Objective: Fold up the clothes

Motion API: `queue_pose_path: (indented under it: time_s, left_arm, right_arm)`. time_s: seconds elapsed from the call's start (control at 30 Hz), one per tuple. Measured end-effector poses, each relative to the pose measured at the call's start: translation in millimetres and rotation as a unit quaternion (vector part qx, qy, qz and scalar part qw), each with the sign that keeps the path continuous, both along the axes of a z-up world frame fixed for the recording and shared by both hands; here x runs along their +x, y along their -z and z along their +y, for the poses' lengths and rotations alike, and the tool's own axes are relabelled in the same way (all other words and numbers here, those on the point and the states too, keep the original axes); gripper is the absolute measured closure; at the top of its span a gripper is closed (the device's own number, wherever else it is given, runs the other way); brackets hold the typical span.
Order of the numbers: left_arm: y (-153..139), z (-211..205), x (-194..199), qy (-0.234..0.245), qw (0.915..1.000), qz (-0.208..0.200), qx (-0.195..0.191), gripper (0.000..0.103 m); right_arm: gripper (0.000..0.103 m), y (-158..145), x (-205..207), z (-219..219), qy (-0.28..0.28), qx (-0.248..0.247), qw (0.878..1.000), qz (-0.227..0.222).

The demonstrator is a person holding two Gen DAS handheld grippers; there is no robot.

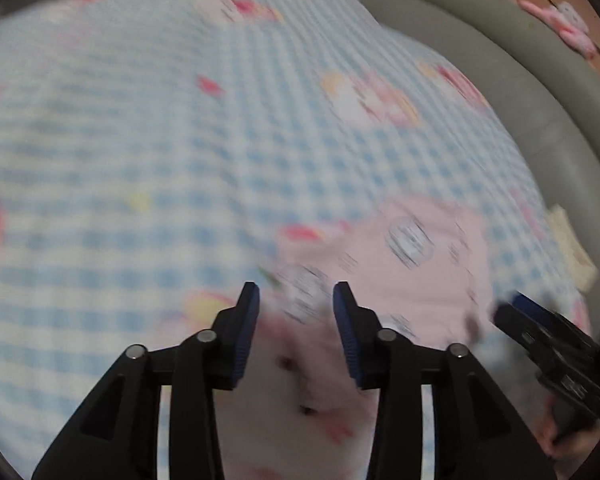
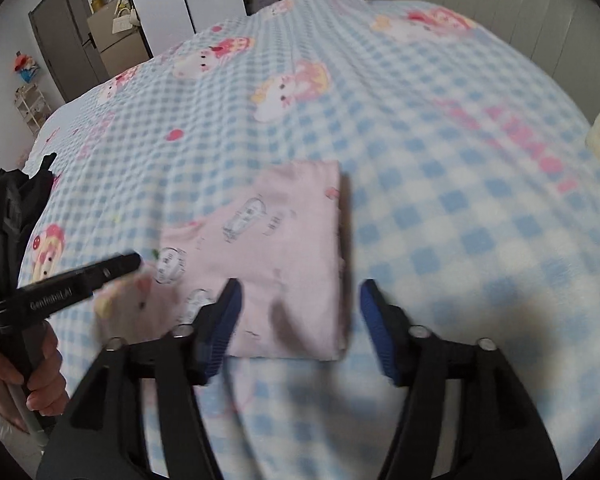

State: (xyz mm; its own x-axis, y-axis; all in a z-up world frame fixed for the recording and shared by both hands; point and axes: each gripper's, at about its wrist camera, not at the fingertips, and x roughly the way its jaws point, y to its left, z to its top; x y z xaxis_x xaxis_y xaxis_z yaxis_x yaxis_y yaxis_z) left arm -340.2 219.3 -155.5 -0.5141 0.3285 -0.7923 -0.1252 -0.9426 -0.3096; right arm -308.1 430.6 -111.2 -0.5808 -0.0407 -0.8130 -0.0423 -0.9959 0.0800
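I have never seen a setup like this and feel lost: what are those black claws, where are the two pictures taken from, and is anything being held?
There is no robot here. A person holds a hand tool in each hand, and each tool carries a camera looking forward along its two black jaws with blue pads. One picture comes from the left gripper, the other from the right gripper. In the right view, a hand can be seen gripping the left tool's handle. Below lies a bed with a blue checked blanket printed with cartoon figures. On it rests a pink garment, already folded into a neat rectangle. Both sets of jaws stand open above the garment, so nothing is held at this moment.
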Motion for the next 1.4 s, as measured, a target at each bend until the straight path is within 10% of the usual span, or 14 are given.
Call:
queue_pose_path:
  time_s: [0.5,0.8,1.4]
  left_arm:
    - [-85,-140,51,-0.047,0.9962,0.031,-0.067,0.039]
    - [-126,-239,134,-0.099,0.9921,0.057,-0.052,0.028]
    - [-120,-240,357,-0.093,0.9847,0.078,-0.125,0.021]
  right_arm:
    - [0.009,-66,24,-126,-0.035,0.004,0.999,0.035]
    - [0.009,-82,114,-189,-0.043,-0.006,0.998,0.041]
    - [0.007,-81,309,-242,-0.068,-0.007,0.996,0.066]
